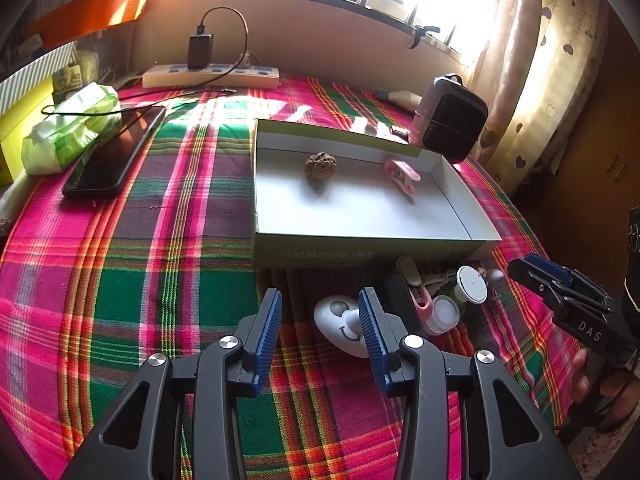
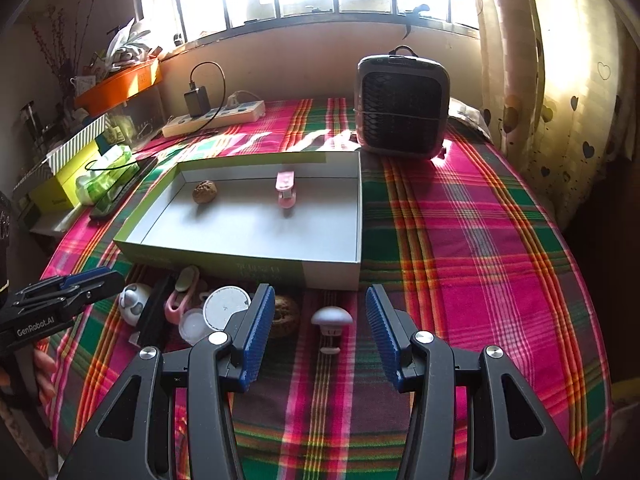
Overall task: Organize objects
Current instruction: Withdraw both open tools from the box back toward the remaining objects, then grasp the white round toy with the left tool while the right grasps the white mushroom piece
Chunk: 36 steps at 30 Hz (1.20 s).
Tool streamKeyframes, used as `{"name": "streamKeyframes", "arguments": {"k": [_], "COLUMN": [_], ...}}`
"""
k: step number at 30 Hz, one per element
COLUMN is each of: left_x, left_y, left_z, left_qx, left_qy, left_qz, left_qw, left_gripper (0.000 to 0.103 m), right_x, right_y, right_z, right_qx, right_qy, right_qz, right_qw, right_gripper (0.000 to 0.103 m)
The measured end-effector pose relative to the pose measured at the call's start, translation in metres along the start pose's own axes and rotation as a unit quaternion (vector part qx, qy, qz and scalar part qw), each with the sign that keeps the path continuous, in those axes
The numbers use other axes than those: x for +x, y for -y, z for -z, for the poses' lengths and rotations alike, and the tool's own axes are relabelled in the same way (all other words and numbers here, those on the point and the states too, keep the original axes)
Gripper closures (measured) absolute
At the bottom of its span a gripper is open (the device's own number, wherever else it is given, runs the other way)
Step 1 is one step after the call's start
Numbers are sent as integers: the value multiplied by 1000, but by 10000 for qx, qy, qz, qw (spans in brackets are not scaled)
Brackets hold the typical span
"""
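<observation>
Both hand-held grippers stand open and empty: the left hand-held gripper [image 1: 320, 336] near the smiley egg toy [image 1: 340, 324], the right hand-held gripper [image 2: 320, 332] framing the mushroom-shaped piece [image 2: 331, 320]. A walnut [image 1: 320, 165] and pink clip [image 1: 402, 176] already lie in the box [image 1: 360, 246]. The near clutter is tightly packed, so closing jaws could knock neighbours. The left finger hides the second walnut [image 2: 286, 316] partly.

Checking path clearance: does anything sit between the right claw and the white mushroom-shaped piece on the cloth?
Nothing visible does. The right claw is open with the mushroom piece directly ahead between its fingers; the walnut lies just left, off the line.
</observation>
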<state>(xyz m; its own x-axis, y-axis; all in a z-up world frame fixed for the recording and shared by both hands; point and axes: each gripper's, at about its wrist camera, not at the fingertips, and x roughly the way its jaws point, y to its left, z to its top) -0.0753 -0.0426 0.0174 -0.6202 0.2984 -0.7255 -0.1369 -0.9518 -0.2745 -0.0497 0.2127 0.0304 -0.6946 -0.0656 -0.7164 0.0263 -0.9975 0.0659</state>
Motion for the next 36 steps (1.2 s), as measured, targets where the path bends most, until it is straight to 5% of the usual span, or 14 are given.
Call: {"name": "streamKeyframes", "arguments": {"k": [36], "left_x": [19], "left_y": [11], "left_z": [6], "left_qx": [74], "left_qy": [-340], "left_qz": [7], "left_qw": [9994], "left_gripper": [64], "right_x": [37], "right_y": [11], "right_z": [10], "right_qx": [-119], "right_qy": [-506], "right_qz": [258], "right_qw": [9983], "right_gripper": [54]}}
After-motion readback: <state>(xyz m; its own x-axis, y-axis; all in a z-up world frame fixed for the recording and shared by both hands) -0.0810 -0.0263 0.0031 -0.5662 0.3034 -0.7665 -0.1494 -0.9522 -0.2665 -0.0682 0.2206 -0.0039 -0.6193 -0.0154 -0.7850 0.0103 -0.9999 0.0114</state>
